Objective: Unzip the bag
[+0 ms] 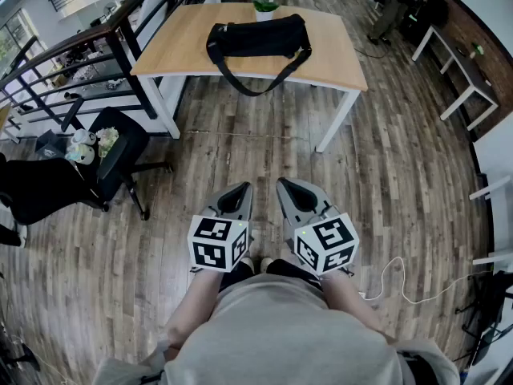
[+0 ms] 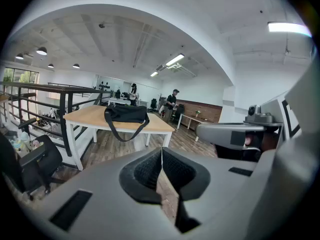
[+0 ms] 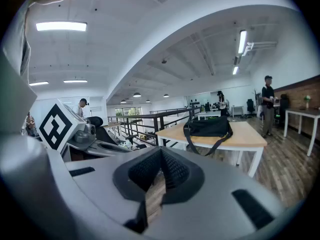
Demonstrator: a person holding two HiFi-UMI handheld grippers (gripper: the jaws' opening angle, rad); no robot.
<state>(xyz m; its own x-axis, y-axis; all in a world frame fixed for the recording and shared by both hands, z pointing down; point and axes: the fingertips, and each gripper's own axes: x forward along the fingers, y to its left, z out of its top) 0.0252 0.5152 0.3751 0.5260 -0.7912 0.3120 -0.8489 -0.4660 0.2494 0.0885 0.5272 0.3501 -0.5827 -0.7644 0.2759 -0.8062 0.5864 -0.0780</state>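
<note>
A black bag [image 1: 258,38] lies across the far half of the wooden bench [image 1: 341,58], its strap [image 1: 258,88] looping over the near edge. A potted plant [image 1: 265,8] stands just behind the bag. The person stands well apart from the bench, holding both tools side by side over the plank floor [image 1: 385,175]. The left hand-held gripper [image 1: 240,189] has its jaws pressed together with nothing between them. The right hand-held gripper [image 1: 287,187] is likewise closed and empty. Both point toward the bench. A black chair [image 1: 112,147] stands to the left, near the railing [image 1: 120,46].
</note>
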